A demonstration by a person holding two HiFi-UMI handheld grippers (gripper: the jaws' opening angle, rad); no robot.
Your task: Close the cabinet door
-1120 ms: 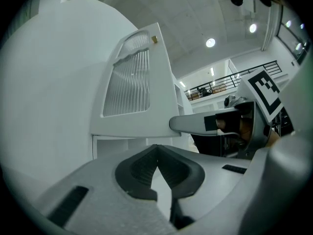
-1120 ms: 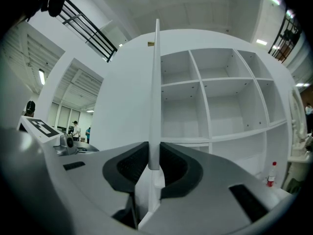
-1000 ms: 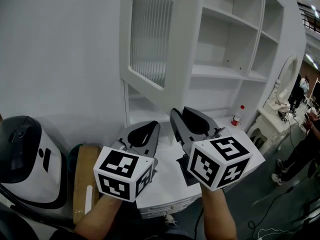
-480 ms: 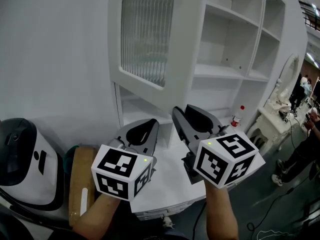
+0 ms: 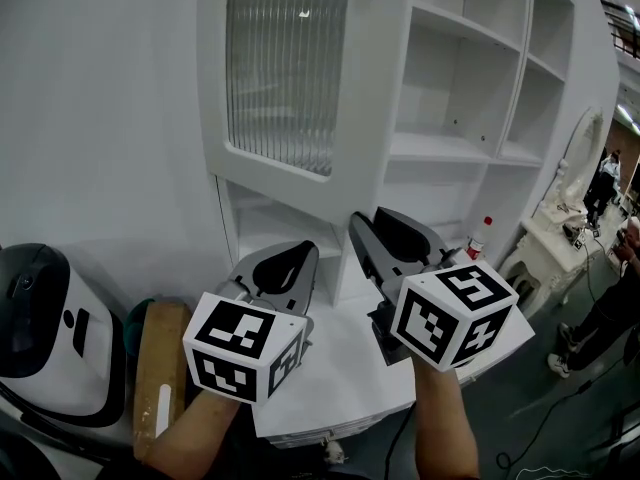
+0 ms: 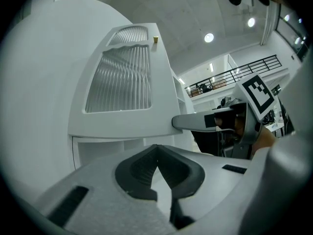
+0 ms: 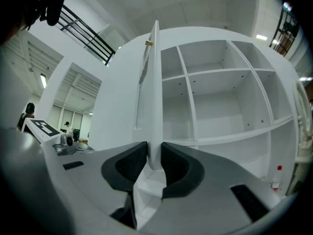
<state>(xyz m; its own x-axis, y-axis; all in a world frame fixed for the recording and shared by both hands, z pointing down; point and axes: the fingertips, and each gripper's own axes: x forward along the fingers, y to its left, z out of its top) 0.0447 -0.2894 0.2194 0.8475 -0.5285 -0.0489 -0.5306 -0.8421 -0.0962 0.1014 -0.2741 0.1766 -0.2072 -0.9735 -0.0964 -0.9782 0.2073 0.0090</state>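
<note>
The white cabinet [image 5: 470, 148] has open shelves, and its door [image 5: 280, 78] with ribbed glass stands ajar at the upper left. In the right gripper view the door [image 7: 155, 92] is edge-on, a small knob [image 7: 148, 42] near its top. My right gripper [image 7: 154, 153] straddles the door's lower edge. Its jaws are opening and the pads no longer press on the edge. In the head view the right gripper [image 5: 375, 218] reaches under the door's right corner. My left gripper [image 5: 290, 253] is shut and empty below the door [image 6: 120, 89], beside the right one.
A white counter [image 5: 340, 368] runs under both grippers. A red-capped bottle [image 5: 479, 234] stands at the cabinet's lower right. A black-and-white appliance [image 5: 45, 318] and a wooden board [image 5: 155, 368] lie at the left. A person [image 5: 610, 308] and a white dressing table [image 5: 545, 238] are at the right.
The door now faces the head view more squarely and looks larger. Both grippers have moved forward with it.
</note>
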